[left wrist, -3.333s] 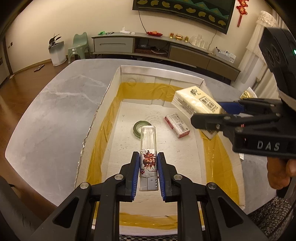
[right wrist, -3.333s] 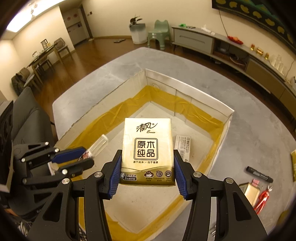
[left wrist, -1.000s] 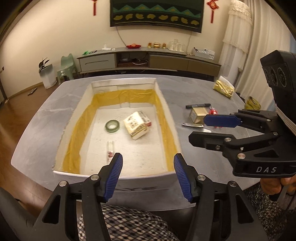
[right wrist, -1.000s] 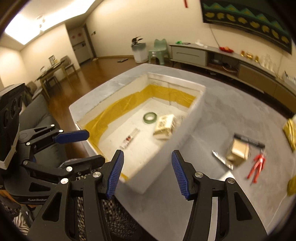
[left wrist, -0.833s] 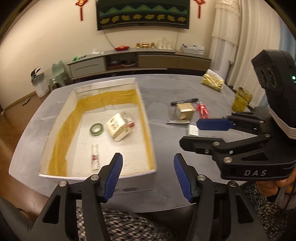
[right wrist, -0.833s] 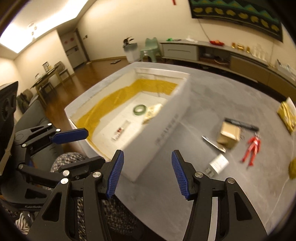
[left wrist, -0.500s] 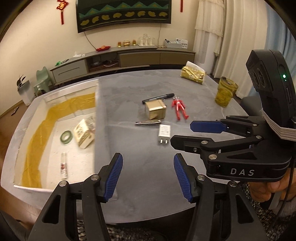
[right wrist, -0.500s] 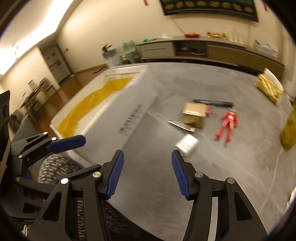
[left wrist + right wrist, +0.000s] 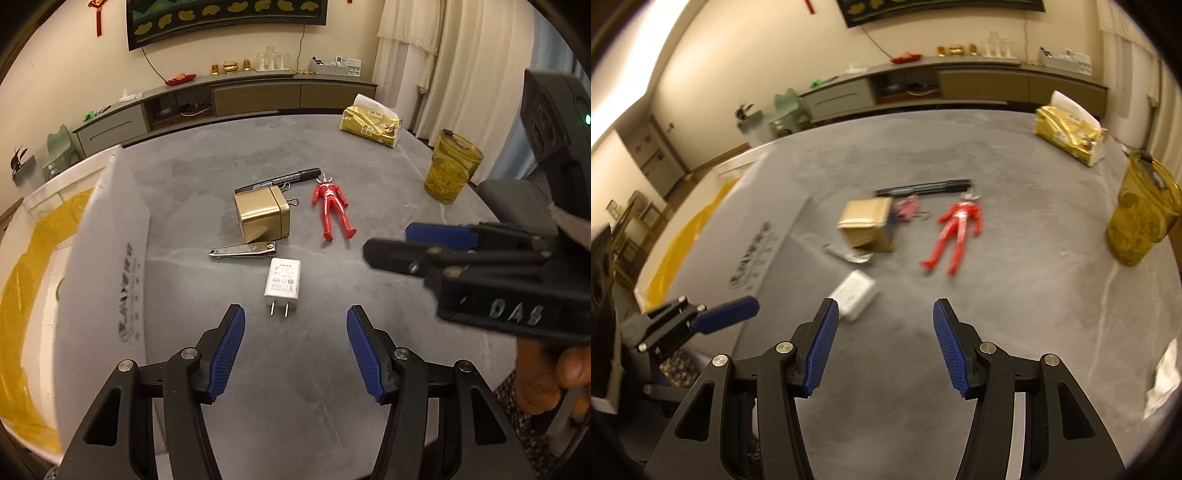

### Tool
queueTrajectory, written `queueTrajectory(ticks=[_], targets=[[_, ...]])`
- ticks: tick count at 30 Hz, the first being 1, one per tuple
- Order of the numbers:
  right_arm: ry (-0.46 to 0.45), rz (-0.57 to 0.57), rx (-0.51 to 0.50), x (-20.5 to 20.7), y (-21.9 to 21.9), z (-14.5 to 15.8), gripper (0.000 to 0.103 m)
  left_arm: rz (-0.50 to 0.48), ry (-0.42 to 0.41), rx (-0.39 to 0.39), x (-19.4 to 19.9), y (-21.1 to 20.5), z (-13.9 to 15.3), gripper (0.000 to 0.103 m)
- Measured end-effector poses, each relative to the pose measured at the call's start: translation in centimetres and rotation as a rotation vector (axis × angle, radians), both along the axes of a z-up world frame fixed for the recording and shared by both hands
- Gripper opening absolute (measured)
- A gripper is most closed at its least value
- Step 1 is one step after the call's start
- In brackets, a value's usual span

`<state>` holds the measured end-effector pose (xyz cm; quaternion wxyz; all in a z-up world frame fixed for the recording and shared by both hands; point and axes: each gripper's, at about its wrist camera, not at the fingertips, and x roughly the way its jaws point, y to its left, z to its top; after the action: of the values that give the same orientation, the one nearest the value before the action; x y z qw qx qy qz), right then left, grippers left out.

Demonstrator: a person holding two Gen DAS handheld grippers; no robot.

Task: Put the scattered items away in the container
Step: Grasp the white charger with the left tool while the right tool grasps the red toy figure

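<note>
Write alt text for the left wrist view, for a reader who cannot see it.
The open, empty left gripper hovers over a grey table, aimed at a white plug adapter. Beyond lie nail clippers, a gold box, a black marker and a red toy figure. The white container sits left; the right gripper enters from the right.

"DAS" on the right tongs [image 9: 413,245] body

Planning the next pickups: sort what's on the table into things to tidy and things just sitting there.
To tidy: white charger, nail clipper, gold tin, black marker, red figure; all go into the box.

Probably just lying about: gold tissue pack, amber cup.
</note>
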<state>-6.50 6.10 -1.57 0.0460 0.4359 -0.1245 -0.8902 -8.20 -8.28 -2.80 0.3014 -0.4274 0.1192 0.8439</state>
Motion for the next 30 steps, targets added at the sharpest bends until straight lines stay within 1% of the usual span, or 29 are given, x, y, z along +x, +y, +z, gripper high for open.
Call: queueTrajectory(ticks=[2,5,10,14,18,21,24,25,26,27,28,29,30], targets=[[-0.018,-0.023,-0.004,-1.0,1.2,-0.4,0.057,0.009,-0.006,0.000,-1.0,0.7,-0.9,0.059],[-0.061,-0.049,-0.033,-3.0,2.8,-2.0,0.057,0.028,-0.019,0.005,-2.4,1.3,-2.0,0.059],[-0.097,-0.080,-0.051,-6.3,4.3,-3.7,0.057,0.060,-0.036,0.021,-4.2,1.6,-3.3,0.059],[-0.092,-0.082,0.009,-9.2,4.6,-4.5,0.057,0.080,-0.055,0.039,-5.2,1.6,-4.2,0.059],[-0.104,-0.077,0.056,-11.7,4.6,-5.8,0.057,0.077,-0.071,0.034,-5.7,1.9,-5.1,0.059],[-0.117,-0.074,0.058,-12.9,5.0,-7.0,0.057,0.080,-0.089,0.031,-6.2,2.0,-5.9,0.059],[-0.094,-0.050,0.098,-13.1,4.5,-7.4,0.058,0.103,-0.103,0.032,-6.6,2.0,-6.7,0.059],[-0.092,-0.043,0.107,-13.0,4.3,-7.4,0.058,0.102,-0.092,0.036,-6.5,2.0,-6.6,0.059],[-0.088,-0.037,0.121,-13.0,4.2,-7.5,0.056,0.099,-0.089,0.031,-6.5,2.1,-6.7,0.057],[-0.086,-0.036,0.148,-12.9,4.0,-7.5,0.051,0.094,-0.081,0.026,-6.5,2.1,-6.7,0.053],[-0.086,-0.039,0.175,-12.8,3.7,-7.5,0.048,0.087,-0.070,0.020,-6.4,2.2,-6.7,0.038],[-0.085,-0.039,0.173,-12.7,3.7,-7.4,0.048,0.078,-0.056,0.007,-6.2,2.3,-6.7,0.032],[-0.085,-0.044,0.167,-12.6,3.7,-7.4,0.048,0.075,-0.044,-0.004,-6.1,2.4,-6.8,0.031]])
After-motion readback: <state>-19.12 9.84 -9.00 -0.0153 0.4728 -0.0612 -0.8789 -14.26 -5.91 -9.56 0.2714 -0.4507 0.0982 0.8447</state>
